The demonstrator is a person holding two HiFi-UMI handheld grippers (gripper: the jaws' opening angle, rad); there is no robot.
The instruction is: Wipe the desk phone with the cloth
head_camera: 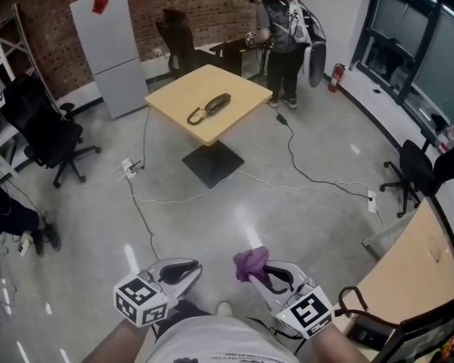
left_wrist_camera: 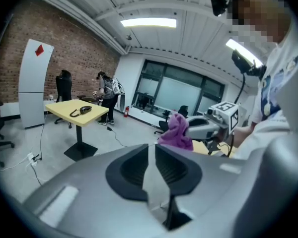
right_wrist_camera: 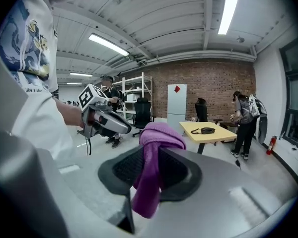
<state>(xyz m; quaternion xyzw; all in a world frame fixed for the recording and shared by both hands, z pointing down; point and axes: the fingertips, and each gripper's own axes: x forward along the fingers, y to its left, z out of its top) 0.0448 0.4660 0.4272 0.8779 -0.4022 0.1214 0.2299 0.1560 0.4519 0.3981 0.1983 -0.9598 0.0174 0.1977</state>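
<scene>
Far across open floor (head_camera: pixel 287 203) from the table (head_camera: pixel 181 97), right fingers (right_wrist_camera: pixel 181 170) pinch cloth (right_wrist_camera: pixel 151 172), left fingers (left_wrist_camera: pixel 131 170) closed empty.

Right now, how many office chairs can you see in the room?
3. One chair stands left of the yellow table, one behind it by the brick wall, one at right near the windows. Others may be hidden.

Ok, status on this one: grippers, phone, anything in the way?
Right gripper shut on purple cloth; left gripper shut, empty. Desk phone untouched on yellow table, far across the room. Cables trail over the floor between.
</scene>
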